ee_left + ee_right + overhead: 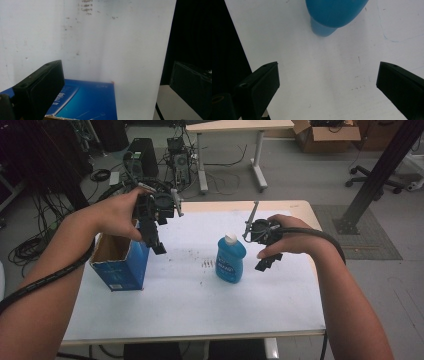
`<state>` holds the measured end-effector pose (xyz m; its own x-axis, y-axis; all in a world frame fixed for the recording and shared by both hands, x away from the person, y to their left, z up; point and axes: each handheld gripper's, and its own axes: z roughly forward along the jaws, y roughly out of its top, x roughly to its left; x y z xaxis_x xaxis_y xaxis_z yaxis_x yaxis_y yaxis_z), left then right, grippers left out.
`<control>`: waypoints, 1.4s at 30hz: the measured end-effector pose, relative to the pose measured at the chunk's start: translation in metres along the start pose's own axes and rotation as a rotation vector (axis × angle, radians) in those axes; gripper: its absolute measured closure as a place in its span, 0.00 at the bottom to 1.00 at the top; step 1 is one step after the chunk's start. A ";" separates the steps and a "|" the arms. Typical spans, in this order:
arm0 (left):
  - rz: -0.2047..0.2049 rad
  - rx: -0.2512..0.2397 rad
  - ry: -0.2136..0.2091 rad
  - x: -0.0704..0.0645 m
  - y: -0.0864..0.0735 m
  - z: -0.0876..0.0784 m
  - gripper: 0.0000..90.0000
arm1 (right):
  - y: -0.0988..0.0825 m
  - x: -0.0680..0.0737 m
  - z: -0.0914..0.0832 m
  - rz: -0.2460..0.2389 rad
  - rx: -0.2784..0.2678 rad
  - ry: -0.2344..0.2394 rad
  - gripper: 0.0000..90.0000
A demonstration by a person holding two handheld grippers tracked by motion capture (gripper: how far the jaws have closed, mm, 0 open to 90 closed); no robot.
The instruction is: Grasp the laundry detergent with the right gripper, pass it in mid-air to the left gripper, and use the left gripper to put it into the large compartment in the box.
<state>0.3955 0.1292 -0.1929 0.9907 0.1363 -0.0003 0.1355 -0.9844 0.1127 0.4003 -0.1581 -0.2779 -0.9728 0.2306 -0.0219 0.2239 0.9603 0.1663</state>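
High view, blue bottle [230, 258] just left of right hand-held gripper [265, 262], jaws spread, empty.

Blue bottle [230, 259] stands between left gripper [159, 247] and right gripper [264, 265]

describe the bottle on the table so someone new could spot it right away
Start at the white-topped table in the middle of the high view. Near its centre, right of the open blue cardboard box at the left edge, stands the bottle. It is the one upright, see-through blue container with a white cap and a dark blue label; the right gripper hovers just beside it.
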 end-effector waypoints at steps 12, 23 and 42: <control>0.003 -0.011 -0.003 -0.001 -0.003 0.002 0.00 | -0.003 0.004 0.012 0.013 -0.032 0.012 0.06; 0.009 -0.009 -0.008 -0.003 -0.002 0.007 0.00 | -0.010 0.009 0.025 0.038 -0.089 0.021 0.05; 0.015 -0.002 -0.012 -0.009 0.002 0.009 0.00 | -0.022 0.016 0.050 0.106 -0.267 0.017 0.05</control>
<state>0.3872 0.1252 -0.2018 0.9927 0.1200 -0.0101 0.1203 -0.9861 0.1149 0.3827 -0.1680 -0.3309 -0.9463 0.3223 0.0259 0.3028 0.8551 0.4208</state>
